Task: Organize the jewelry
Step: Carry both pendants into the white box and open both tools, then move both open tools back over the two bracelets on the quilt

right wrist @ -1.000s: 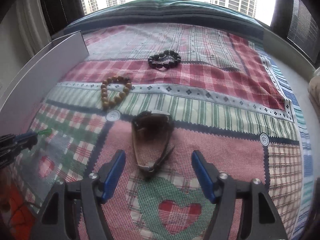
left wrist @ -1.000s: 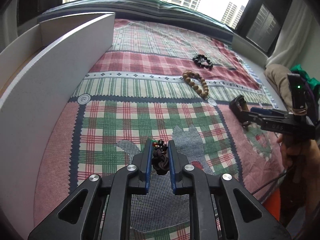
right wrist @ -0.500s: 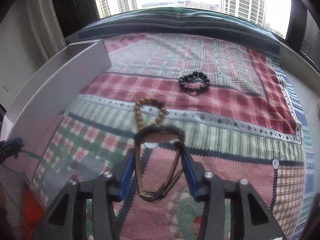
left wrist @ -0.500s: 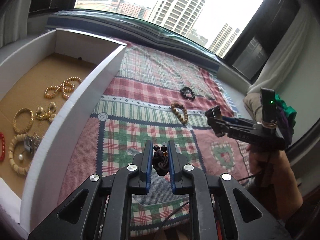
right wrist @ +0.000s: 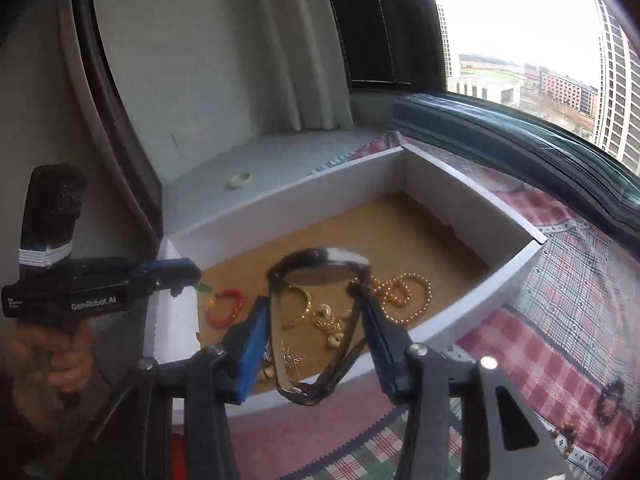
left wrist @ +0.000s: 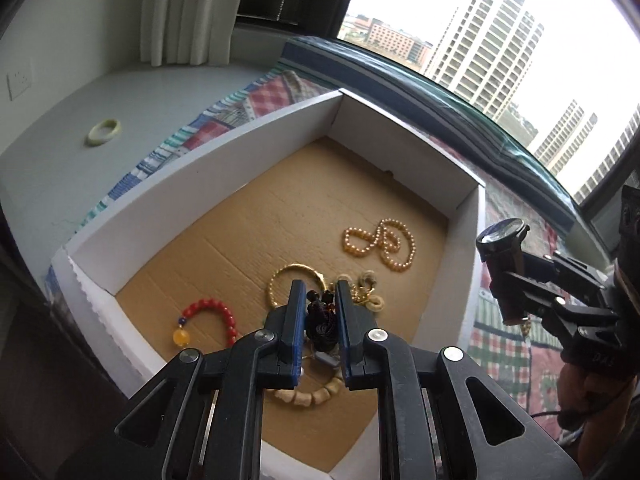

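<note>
My left gripper (left wrist: 318, 300) is shut on a dark knotted cord bracelet (left wrist: 320, 322) and holds it above the white box (left wrist: 224, 148) with a brown cardboard floor. My right gripper (right wrist: 314, 308) is shut on a black wristwatch (right wrist: 316, 268) and holds it over the box's near wall (right wrist: 480, 308). In the box lie a gold bead necklace (left wrist: 380, 244), a gold bangle (left wrist: 294, 280), a red bead bracelet (left wrist: 208, 318), a cream bead bracelet (left wrist: 308, 396) and small gold pieces (right wrist: 326, 320). The right gripper with the watch (left wrist: 502, 236) shows at the right of the left wrist view.
A pale green bangle (left wrist: 104, 131) lies on the grey sill left of the box. A black bead bracelet (right wrist: 610, 400) and a wooden bead bracelet (right wrist: 566, 438) lie on the plaid cloth (right wrist: 560, 340) at right. The window runs behind.
Both grippers have swung left from the plaid cloth to over the box. The right gripper closed on the watch and lifted it. The left still holds the cord bracelet.
</note>
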Demonstrator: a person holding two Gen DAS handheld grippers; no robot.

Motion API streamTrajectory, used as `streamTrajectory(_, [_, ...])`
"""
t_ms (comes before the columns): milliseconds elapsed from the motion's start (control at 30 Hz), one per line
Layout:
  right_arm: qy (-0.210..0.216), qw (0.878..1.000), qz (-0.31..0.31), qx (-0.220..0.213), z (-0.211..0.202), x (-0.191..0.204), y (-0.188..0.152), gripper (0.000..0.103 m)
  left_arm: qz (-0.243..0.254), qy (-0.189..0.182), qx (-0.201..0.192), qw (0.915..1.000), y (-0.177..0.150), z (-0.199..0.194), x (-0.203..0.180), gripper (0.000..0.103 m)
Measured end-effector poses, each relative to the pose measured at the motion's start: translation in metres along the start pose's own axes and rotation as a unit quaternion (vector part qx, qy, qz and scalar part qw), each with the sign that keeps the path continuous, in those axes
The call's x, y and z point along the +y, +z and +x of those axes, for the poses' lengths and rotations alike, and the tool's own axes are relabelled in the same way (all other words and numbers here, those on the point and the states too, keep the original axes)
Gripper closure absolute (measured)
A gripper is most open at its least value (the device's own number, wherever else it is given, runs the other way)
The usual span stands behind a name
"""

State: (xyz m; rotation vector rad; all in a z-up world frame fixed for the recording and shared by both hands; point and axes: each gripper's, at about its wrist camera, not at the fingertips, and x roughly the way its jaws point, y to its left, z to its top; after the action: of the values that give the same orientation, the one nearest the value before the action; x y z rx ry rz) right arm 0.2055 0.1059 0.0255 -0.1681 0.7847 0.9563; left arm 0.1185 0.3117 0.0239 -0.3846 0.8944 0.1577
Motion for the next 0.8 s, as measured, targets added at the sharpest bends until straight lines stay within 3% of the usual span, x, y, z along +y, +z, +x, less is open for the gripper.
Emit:
streamTrajectory(100, [0.008,0.999,-0.011,0.031,0.045,0.011,0.003,0.055,-0.003,0.032,0.016,0.9994,-0.002,0.026,0.012,0.088])
streamTrajectory(133, [0.006,0.999,-0.009,0.045,0.058,0.011,0.001,0.053,0.000,0.051,0.019,0.9985,-0.003,0.031,0.013,0.083])
streamTrajectory(200, [-0.005,0.997,-0.002,0.080,0.081,0.010,-0.004,0.050,0.001,0.070,0.019,0.9973,-0.008,0.034,0.016,0.056])
streamTrajectory(233, [-0.011,0.996,0.005,0.089,0.085,0.007,-0.008,0.044,-0.003,0.070,0.013,0.9975,-0.011,0.032,0.019,0.035])
streamTrajectory(267, [-0.015,0.996,0.014,0.087,0.082,0.004,-0.010,0.039,-0.007,0.065,0.004,0.9979,-0.015,0.027,0.020,0.025])
streamTrajectory(300, [-0.016,0.997,0.023,0.075,0.073,0.001,-0.011,0.033,-0.008,0.062,-0.002,0.9981,-0.019,0.023,0.019,0.024])
streamTrajectory(500, [-0.050,0.998,0.037,0.004,0.002,-0.010,-0.034,0.026,0.012,0.044,-0.011,0.9989,-0.037,0.003,-0.009,0.024])
streamTrajectory(667, [-0.104,0.993,0.048,0.001,-0.032,-0.034,-0.086,0.026,0.062,0.010,-0.020,0.9978,-0.059,-0.014,-0.060,0.019])
streamTrajectory(800, [-0.150,0.984,0.091,0.010,-0.066,-0.062,-0.140,0.026,0.103,-0.026,-0.014,0.9942,-0.080,-0.020,-0.104,0.019])
